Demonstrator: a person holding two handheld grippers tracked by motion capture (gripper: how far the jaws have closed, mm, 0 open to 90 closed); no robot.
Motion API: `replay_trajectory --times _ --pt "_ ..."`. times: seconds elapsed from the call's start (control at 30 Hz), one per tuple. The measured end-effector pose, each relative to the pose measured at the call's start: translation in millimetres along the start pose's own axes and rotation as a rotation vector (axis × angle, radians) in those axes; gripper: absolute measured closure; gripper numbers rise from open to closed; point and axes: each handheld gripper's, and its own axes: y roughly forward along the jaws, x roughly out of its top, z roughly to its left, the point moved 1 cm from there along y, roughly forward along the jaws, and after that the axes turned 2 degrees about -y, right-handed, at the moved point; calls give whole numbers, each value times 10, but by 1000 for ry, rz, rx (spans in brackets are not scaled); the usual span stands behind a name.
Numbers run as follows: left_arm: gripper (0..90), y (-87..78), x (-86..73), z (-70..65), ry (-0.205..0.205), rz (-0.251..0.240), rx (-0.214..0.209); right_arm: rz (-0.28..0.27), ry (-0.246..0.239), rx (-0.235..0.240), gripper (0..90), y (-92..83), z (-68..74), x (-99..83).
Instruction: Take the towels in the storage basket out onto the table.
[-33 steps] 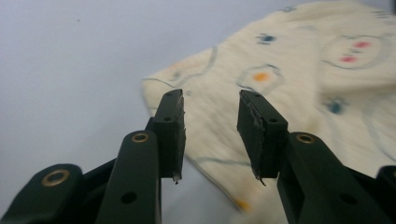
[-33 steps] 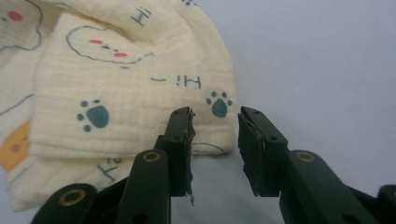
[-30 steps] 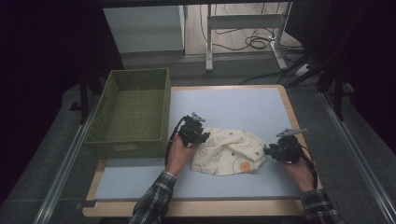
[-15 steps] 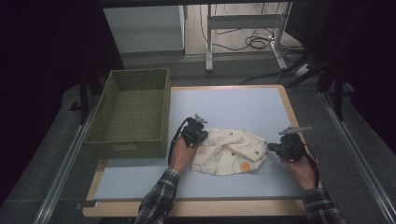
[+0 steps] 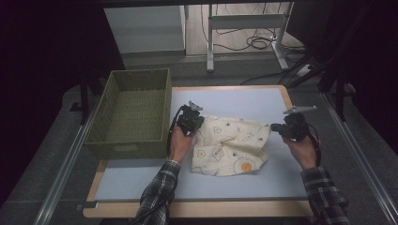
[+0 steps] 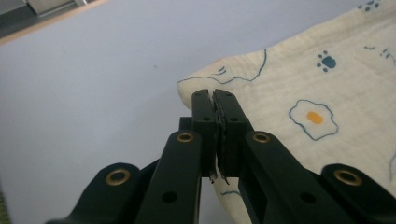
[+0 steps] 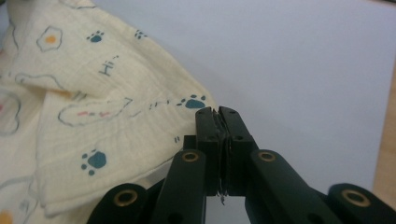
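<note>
Right gripper view, cloth [image 7: 93, 116] printed "Hi", apparently both grippers' fingers pinching its corners.

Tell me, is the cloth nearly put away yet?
Not yet. Done: the left gripper and right gripper have each pinched a corner of the patterned cloth. In hand: it hangs stretched between them over the table. Probably left: folding it, and the basket holds nothing.

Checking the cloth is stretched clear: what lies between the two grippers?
In the high view, just the cream printed cloth spans from left gripper to right gripper.
</note>
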Motion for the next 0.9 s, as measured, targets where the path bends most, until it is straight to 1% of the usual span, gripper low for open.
replay_trajectory --times 0.03,0.07,0.17,0.23,0.27,0.3,0.33,0.37,0.4,0.43,0.47,0.5,0.57,0.63,0.7,0.77,0.8,0.83,0.87,0.9 --pt "878 -9 31 9 7 -1 14 -1 -2 -4 876 15 -17 54" --pt "877 -17 56 14 10 -2 26 1 -5 -13 876 31 -39 144" --pt "877 -43 129 49 2 -9 70 -8 2 -34 874 83 -96 360" --pt "877 -55 165 95 -24 -8 104 -19 -2 -47 867 119 -133 452" --pt "875 -57 178 126 -39 -9 119 -24 0 -61 845 134 -155 491" --pt "864 -57 180 144 -47 -10 126 -28 8 -73 818 148 -177 528" --pt "837 -52 179 166 -60 -9 125 -28 13 -72 817 152 -184 543" --pt "785 -48 174 176 -70 -13 114 -26 13 -70 815 152 -187 553" --pt "742 -40 163 180 -71 -11 111 -26 9 -67 815 149 -184 552" --pt "700 -33 154 173 -69 -9 115 -23 0 -58 814 142 -169 537" --pt "675 -19 136 162 -68 -7 108 -18 -5 -50 813 137 -155 519" --pt "625 -7 120 150 -70 -3 104 -15 -16 -35 810 133 -133 477" --pt "554 18 83 110 -69 -2 83 -5 -20 -6 801 132 -84 382" --pt "506 42 32 44 -59 8 58 16 -41 8 792 134 -30 272" --pt "480 49 -24 -17 -59 11 26 33 -59 28 778 120 35 147" --pt "437 40 -80 -73 -55 12 -1 47 -73 35 770 96 83 59" --pt "422 23 -131 -128 -50 7 -17 51 -82 45 769 75 109 10" --pt "394 6 -165 -166 -44 5 -28 51 -88 58 769 38 151 -61" --pt "378 6 -165 -166 -44 5 -28 51 -88 58 769 38 151 -61" --pt "378 -16 -201 -206 -37 -1 -38 52 -86 69 769 12 178 -111"
